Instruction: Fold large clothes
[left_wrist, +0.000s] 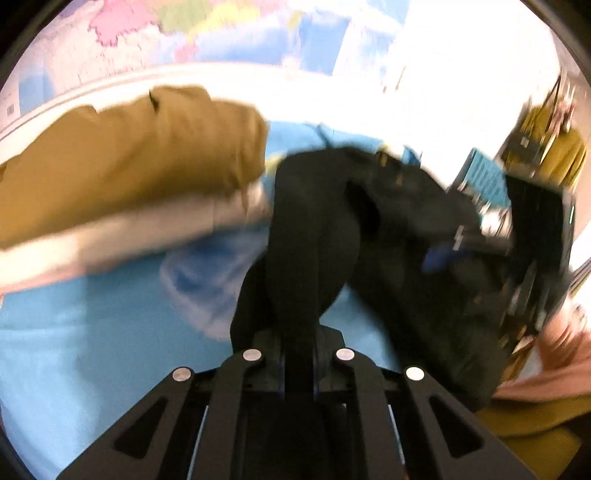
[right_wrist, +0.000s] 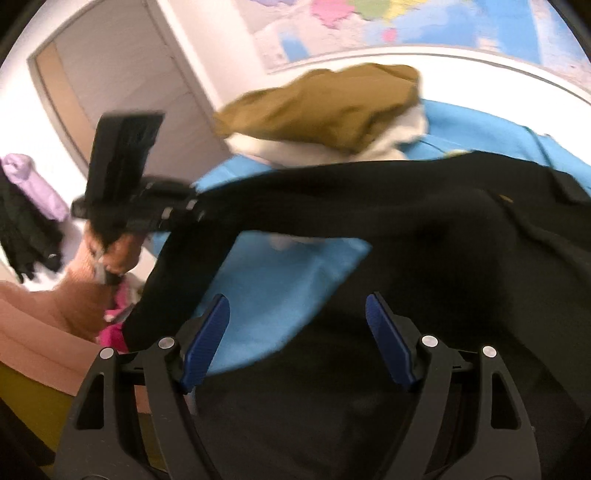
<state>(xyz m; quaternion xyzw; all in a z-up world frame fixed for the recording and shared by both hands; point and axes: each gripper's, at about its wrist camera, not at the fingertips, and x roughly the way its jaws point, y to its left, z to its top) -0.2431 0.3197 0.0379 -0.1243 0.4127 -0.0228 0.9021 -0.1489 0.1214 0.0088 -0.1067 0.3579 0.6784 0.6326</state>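
- The left gripper (left_wrist: 299, 354) has its fingers clenched on a bunched fold of the black garment (left_wrist: 314, 229), and the cloth rises out of the fingers in a thick twisted rope.
- From the right wrist view, that same gripper (right_wrist: 177, 212) is pinching one end of the black garment (right_wrist: 388, 206) and holding it up off the surface, so the fabric stretches in a long band toward the right.
- The right gripper (right_wrist: 295, 332) hangs released, its blue fingers (right_wrist: 207, 339) spread wide apart above the dark cloth, with nothing between them.
- The rest of the black garment lies heaped on a light blue sheet (right_wrist: 280, 295).
- Farther back on that sheet sits an olive-brown garment (right_wrist: 321, 107) piled on top of a cream one (right_wrist: 402, 136).
- A coloured wall map (right_wrist: 406, 26) hangs behind.
- Everything is motion-blurred, so finer details of the cloth are hard to make out.
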